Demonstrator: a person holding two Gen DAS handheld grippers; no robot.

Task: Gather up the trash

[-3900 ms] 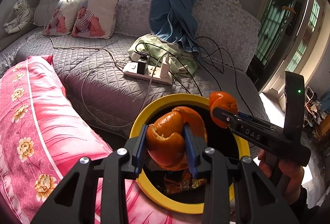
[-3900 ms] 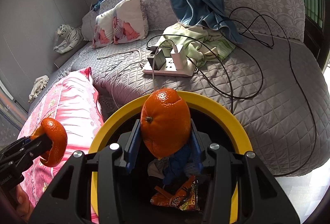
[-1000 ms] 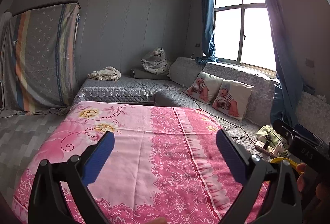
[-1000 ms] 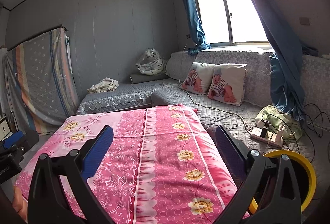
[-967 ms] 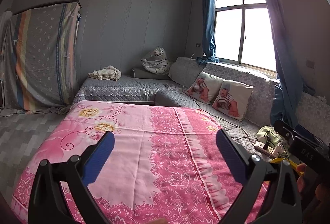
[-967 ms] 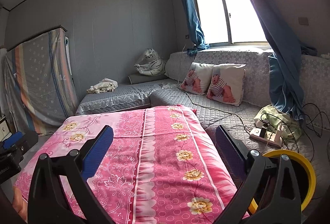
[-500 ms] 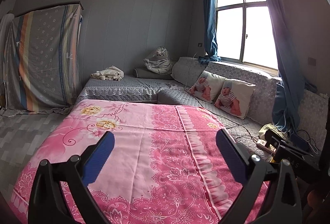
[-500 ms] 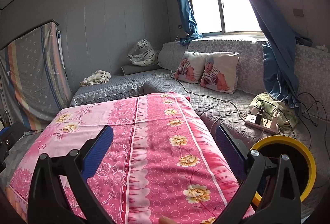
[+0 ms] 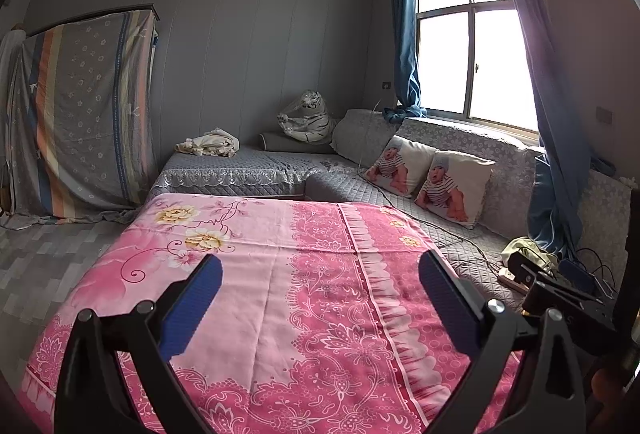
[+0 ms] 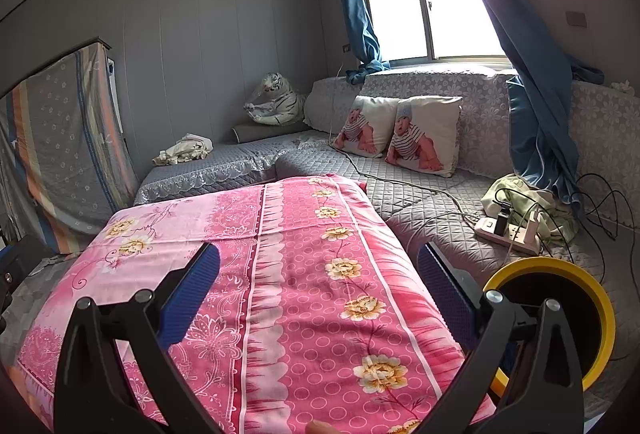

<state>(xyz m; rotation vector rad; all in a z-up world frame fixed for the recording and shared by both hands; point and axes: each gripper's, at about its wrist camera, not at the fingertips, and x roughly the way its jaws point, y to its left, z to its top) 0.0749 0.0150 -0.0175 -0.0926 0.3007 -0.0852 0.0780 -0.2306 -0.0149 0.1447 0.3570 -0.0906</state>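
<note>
My left gripper [image 9: 320, 274] stands wide open over the pink flowered cloth [image 9: 256, 286], nothing between its blue pads. My right gripper [image 10: 318, 266] is also wide open and empty above the same cloth [image 10: 304, 274]. The yellow-rimmed trash bin [image 10: 600, 298] sits at the lower right of the right wrist view, beside the cloth's right edge, partly hidden behind the right finger; its inside looks dark. In the left wrist view the other gripper's black body [image 9: 560, 298] shows at the right edge. No trash lies on the cloth.
A grey quilted sofa [image 10: 420, 202] wraps the back and right, with two picture pillows [image 10: 400, 132], a white power strip with cables [image 10: 508, 230], a green cloth and a blue curtain [image 10: 536, 106]. A toy tiger [image 9: 306, 116] sits in the corner. A striped sheet [image 9: 80, 114] hangs at left.
Both orange peels, held over the bin 3.9 s ago, are gone from the grippers, which now stand open. Both views have swung up and away from the bin over the pink cloth.
</note>
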